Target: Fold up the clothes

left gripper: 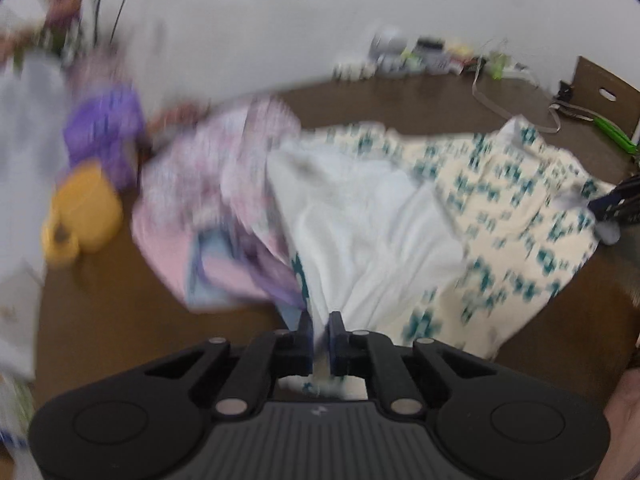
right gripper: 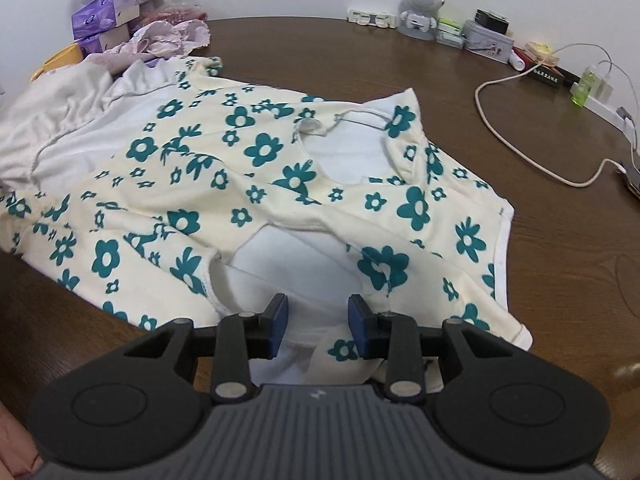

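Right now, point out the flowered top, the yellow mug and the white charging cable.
flowered top (right gripper: 264,148): right wrist view, on a teal flower of its front.
yellow mug (left gripper: 86,206): left wrist view, on its side.
white charging cable (right gripper: 486,114): right wrist view, on its curve.

The flowered shirt (right gripper: 248,184) lies spread on the table (right gripper: 540,248), clothes pile (right gripper: 60,112) at its left.

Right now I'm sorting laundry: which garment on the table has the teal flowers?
The cream flowered shirt, spread flat in front of both claws. The pink garments piled behind it carry no teal flowers.
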The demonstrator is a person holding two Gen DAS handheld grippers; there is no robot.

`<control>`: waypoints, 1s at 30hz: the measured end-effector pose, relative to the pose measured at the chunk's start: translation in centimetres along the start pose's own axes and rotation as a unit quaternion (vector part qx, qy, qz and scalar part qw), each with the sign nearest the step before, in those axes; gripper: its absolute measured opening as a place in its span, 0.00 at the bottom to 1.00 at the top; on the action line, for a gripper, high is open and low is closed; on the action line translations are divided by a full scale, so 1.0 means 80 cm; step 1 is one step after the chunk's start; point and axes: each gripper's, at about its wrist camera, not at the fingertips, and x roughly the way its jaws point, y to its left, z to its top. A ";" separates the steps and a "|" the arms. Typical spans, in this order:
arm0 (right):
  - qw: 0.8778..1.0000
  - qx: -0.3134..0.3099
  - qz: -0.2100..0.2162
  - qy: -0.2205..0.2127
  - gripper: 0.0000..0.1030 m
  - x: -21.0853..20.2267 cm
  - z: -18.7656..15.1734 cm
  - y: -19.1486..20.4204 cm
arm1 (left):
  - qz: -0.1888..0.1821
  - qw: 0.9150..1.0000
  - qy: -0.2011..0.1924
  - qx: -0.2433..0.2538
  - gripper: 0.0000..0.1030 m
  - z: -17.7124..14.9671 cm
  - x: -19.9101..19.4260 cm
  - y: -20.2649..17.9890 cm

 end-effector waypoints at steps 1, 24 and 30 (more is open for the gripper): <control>1.000 -0.002 -0.002 0.001 0.31 -0.001 -0.001 0.000 | -0.001 1.000 -0.002 -0.010 0.08 -0.002 0.002 0.005; 0.999 0.033 -0.001 0.007 0.37 0.014 0.022 0.005 | 0.016 0.999 0.027 -0.032 0.16 0.139 0.160 0.104; 0.999 0.030 0.000 0.010 0.36 0.020 0.022 0.005 | 0.050 0.998 0.004 -0.050 0.16 0.211 0.225 0.127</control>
